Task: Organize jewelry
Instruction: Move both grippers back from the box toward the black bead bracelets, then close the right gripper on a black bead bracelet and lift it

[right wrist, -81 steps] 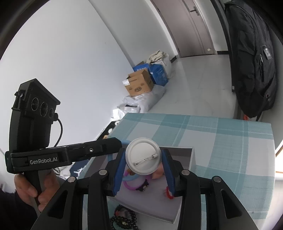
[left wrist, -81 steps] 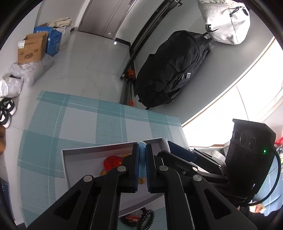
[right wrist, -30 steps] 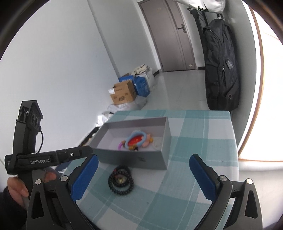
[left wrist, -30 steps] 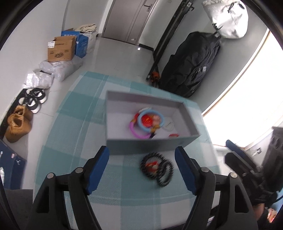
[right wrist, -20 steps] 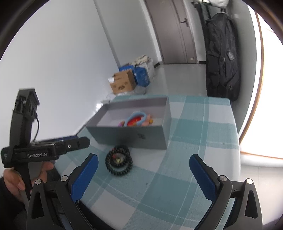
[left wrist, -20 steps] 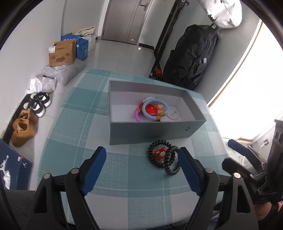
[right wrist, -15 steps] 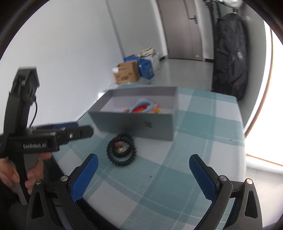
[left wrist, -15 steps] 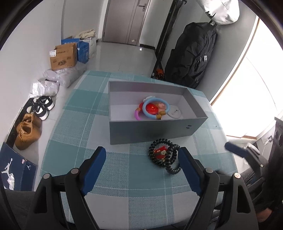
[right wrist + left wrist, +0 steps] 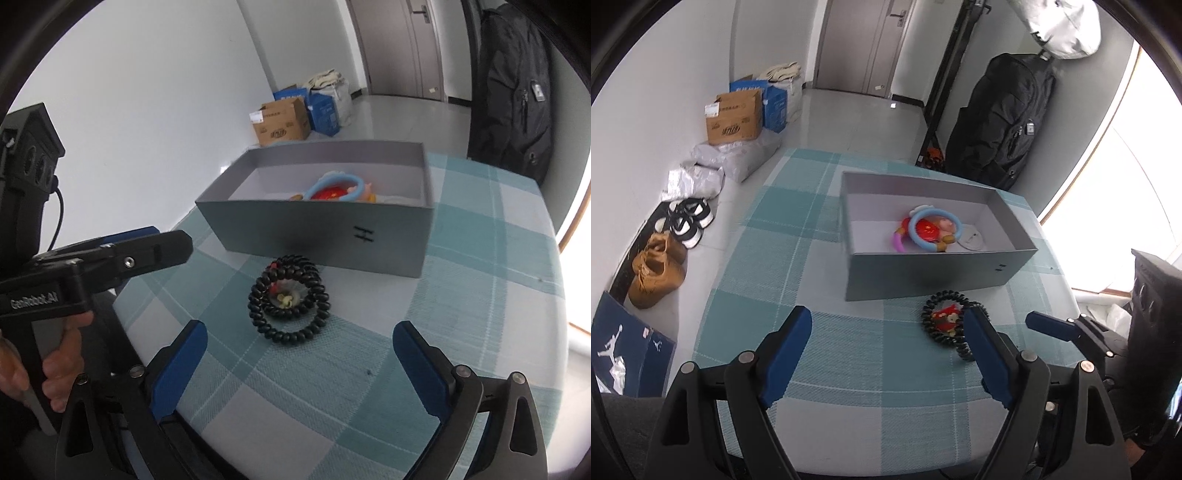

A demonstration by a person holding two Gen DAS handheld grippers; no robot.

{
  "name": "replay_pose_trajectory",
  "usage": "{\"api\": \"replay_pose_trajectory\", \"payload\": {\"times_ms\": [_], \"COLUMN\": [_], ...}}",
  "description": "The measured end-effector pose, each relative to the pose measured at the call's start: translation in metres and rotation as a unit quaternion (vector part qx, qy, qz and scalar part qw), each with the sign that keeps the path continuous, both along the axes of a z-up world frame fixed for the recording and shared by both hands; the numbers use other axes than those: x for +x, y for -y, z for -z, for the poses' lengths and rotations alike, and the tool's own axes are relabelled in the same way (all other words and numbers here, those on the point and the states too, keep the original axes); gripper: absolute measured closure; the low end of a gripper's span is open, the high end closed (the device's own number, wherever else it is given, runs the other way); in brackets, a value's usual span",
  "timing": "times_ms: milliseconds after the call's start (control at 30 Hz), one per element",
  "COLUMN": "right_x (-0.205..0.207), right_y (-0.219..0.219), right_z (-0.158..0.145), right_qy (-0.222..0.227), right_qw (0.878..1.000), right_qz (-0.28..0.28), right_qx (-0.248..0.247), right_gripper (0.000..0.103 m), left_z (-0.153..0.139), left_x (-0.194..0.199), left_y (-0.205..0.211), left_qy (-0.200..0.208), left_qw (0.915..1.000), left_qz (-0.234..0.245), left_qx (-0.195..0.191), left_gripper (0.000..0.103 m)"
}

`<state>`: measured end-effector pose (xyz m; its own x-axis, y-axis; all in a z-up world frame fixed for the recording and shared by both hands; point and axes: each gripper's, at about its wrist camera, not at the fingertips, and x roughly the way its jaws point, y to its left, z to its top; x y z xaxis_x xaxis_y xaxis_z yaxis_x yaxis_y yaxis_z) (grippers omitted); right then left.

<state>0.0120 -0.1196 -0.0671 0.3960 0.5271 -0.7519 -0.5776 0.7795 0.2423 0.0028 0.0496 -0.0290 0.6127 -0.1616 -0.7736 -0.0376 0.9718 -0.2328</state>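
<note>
**Inspector:** Report the step in hand.

**Operator:** I judge it a pick-up approach. My right gripper (image 9: 299, 354) has its jaws wide apart with nothing between them, pointing down at the black bead bracelets (image 9: 290, 299), which lie at twelve o'clock from it on the table (image 9: 480, 295). My left gripper (image 9: 886, 350) also has its jaws apart and empty; the same bracelets sit at about one o'clock from it, just off its right finger.

**Inspector:** And the box?

**Operator:** The grey box (image 9: 325, 236) stands just beyond the bracelets, at twelve o'clock, near but apart from them. Inside lie a blue ring (image 9: 934, 229), a red badge (image 9: 925, 232) and a white badge (image 9: 971, 240).

**Inspector:** Next move?

**Operator:** In my judgement, lower the right gripper over the bracelets, close on the coils, lift clear of the box wall and release inside.
</note>
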Motion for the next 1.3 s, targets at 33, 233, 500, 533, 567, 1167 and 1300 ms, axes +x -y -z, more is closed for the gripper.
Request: {"api": "replay_pose_trajectory", "payload": {"times_ms": [33,233,500,533,567,1167,1300], "right_x": [0.0,0.008,0.02,0.019,0.019,0.012,0.015], "right_y": [-0.003,-0.016,-0.02,-0.019,-0.018,0.031,0.047], "right_z": [0.002,0.006,0.008,0.009,0.009,-0.007,-0.009], "right_qy": [-0.001,0.001,-0.001,-0.002,-0.003,-0.008,-0.009], "right_qw": [1.0,1.0,1.0,1.0,1.0,0.998,0.996], "right_qz": [-0.004,0.0,0.008,0.007,0.007,0.053,0.078], "right_qx": [-0.003,-0.016,-0.021,-0.015,-0.011,0.04,0.044], "right_gripper": [0.003,0.019,0.049,0.049,0.049,0.055,0.055], "left_z": [0.001,0.001,0.005,0.006,0.006,0.02,0.025], "left_x": [0.0,0.0,-0.001,0.0,0.001,0.007,0.016], "left_y": [-0.002,-0.011,-0.02,-0.02,-0.02,0.013,0.03], "left_qy": [-0.002,-0.005,-0.015,-0.016,-0.017,-0.051,-0.059], "left_qw": [1.0,0.9997,0.9992,0.9991,0.9991,0.9979,0.9956], "left_qz": [-0.003,-0.015,-0.028,-0.029,-0.029,0.036,0.073], "left_qx": [-0.005,-0.019,-0.025,-0.026,-0.026,0.014,0.003], "left_gripper": [0.022,0.022,0.022,0.022,0.022,0.022,0.022]}}
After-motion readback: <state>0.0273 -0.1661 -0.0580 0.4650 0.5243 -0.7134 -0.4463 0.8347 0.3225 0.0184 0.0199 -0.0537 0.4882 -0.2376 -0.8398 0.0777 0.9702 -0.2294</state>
